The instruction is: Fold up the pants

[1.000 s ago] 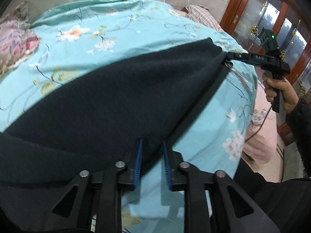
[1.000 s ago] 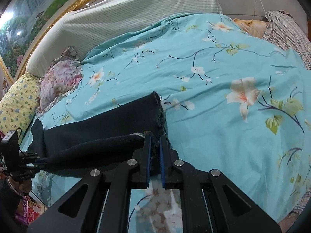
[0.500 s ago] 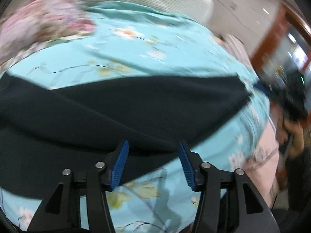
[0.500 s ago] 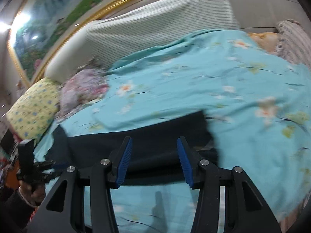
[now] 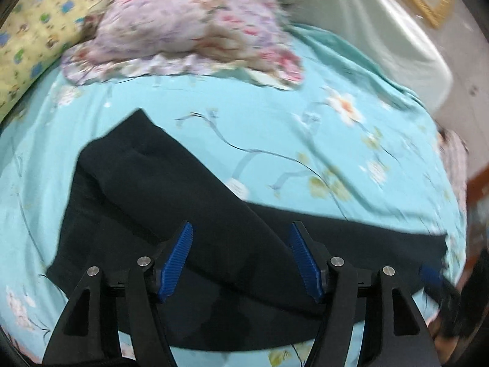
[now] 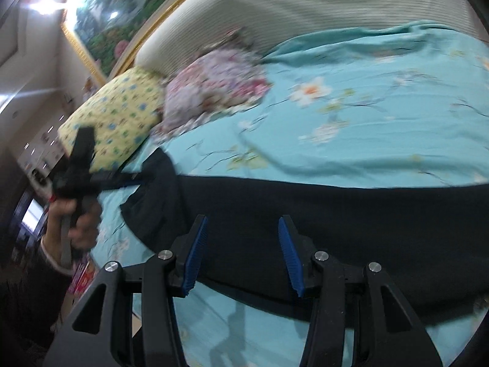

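Note:
The dark navy pants (image 5: 189, 208) lie folded lengthwise in a long band across the turquoise floral bedspread (image 5: 275, 116). My left gripper (image 5: 241, 260) is open and empty, its blue pads hovering over the pants' left end. My right gripper (image 6: 243, 253) is open and empty above the middle of the pants (image 6: 305, 214). In the right wrist view the left gripper (image 6: 122, 182) shows at the far left, held in a hand, its tips near the pants' end. Both views are motion blurred.
A pink floral pillow (image 5: 195, 21) and a yellow patterned pillow (image 5: 27, 36) lie at the head of the bed. A padded headboard (image 6: 305, 9) and a gold-framed painting (image 6: 122, 21) stand behind. The bed's near edge runs just below the pants.
Both grippers were shut on the pants' ends a second ago. They have let go, opened wide and swung toward the left, so the pillows now show.

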Motion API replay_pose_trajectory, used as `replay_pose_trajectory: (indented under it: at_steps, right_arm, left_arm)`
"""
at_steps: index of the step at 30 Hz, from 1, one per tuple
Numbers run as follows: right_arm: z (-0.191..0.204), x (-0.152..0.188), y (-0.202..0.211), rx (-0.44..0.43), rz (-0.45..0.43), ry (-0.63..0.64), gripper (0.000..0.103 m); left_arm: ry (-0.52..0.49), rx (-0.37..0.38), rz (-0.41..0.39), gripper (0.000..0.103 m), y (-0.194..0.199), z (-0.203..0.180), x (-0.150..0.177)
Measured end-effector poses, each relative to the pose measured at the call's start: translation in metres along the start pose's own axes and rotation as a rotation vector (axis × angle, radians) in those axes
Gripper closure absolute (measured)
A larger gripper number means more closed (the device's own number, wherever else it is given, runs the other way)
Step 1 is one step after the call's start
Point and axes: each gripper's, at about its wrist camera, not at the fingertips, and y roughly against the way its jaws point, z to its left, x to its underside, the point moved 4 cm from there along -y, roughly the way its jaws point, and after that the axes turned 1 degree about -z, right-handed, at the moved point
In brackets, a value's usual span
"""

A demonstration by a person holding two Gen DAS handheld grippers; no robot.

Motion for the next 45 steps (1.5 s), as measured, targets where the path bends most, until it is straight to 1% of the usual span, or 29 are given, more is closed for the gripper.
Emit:
replay_pose_trajectory:
  at_steps: [4,7,9,13,16,18,20,21,22,23,24,25,26,27,30,35,37,39,45]
  right_arm:
    - [0.025,-0.002,-0.032,-0.065,0.070,0.065,0.054]
    - [0.045,-0.004,-0.057,-0.110,0.122,0.113,0.054]
    - [0.053,-0.004,-0.069,-0.133,0.148,0.136,0.054]
    - [0.070,-0.002,-0.100,-0.181,0.216,0.182,0.054]
    - [0.076,0.003,-0.120,-0.192,0.272,0.207,0.054]
    - [0.080,0.007,-0.132,-0.189,0.302,0.222,0.054]
    - [0.081,0.012,-0.142,-0.191,0.331,0.234,0.054]
    - [0.082,0.014,-0.147,-0.182,0.341,0.244,0.054]
    - [0.083,0.016,-0.151,-0.171,0.347,0.252,0.054]
    - [0.083,0.018,-0.153,-0.163,0.353,0.262,0.054]
    - [0.084,0.019,-0.155,-0.161,0.352,0.270,0.059]
    - [0.084,0.019,-0.156,-0.162,0.350,0.274,0.074]
    - [0.084,0.020,-0.156,-0.162,0.352,0.279,0.081]
    - [0.084,0.020,-0.156,-0.157,0.352,0.281,0.089]
    - [0.087,0.018,-0.151,-0.162,0.338,0.289,0.095]
    - [0.097,0.015,-0.137,-0.161,0.306,0.333,0.095]
    - [0.101,0.015,-0.132,-0.155,0.295,0.352,0.095]
    - [0.105,0.015,-0.130,-0.145,0.282,0.371,0.095]
    - [0.113,0.015,-0.124,-0.131,0.283,0.404,0.095]
  left_arm:
    - [0.050,-0.109,0.059,0.036,-0.022,0.009,-0.027]
    - [0.077,-0.161,0.114,0.036,-0.041,0.014,-0.039]
    - [0.083,-0.197,0.137,0.036,-0.050,0.017,-0.040]
    - [0.071,-0.233,0.183,0.035,-0.068,0.017,-0.038]
    - [0.047,-0.256,0.192,0.035,-0.074,0.017,-0.029]
    - [0.031,-0.262,0.184,0.039,-0.077,0.018,-0.025]
    - [0.009,-0.271,0.164,0.055,-0.075,0.019,-0.021]
    - [0.002,-0.269,0.153,0.060,-0.073,0.020,-0.019]
    - [-0.001,-0.264,0.145,0.072,-0.071,0.020,-0.017]
    - [0.001,-0.251,0.136,0.086,-0.068,0.021,-0.016]
    - [0.008,-0.231,0.128,0.090,-0.065,0.023,-0.014]
    - [0.016,-0.216,0.118,0.094,-0.060,0.024,-0.011]
    - [0.022,-0.205,0.108,0.096,-0.055,0.026,-0.009]
    - [0.032,-0.191,0.098,0.097,-0.050,0.028,-0.007]
    - [0.075,-0.136,0.050,0.099,-0.031,0.034,0.001]
    - [0.185,0.006,-0.073,0.099,0.009,0.052,0.022]
    - [0.235,0.048,-0.110,0.099,0.022,0.061,0.032]
    - [0.266,0.072,-0.130,0.099,0.028,0.064,0.037]
    - [0.360,0.165,-0.201,0.099,0.046,0.082,0.063]
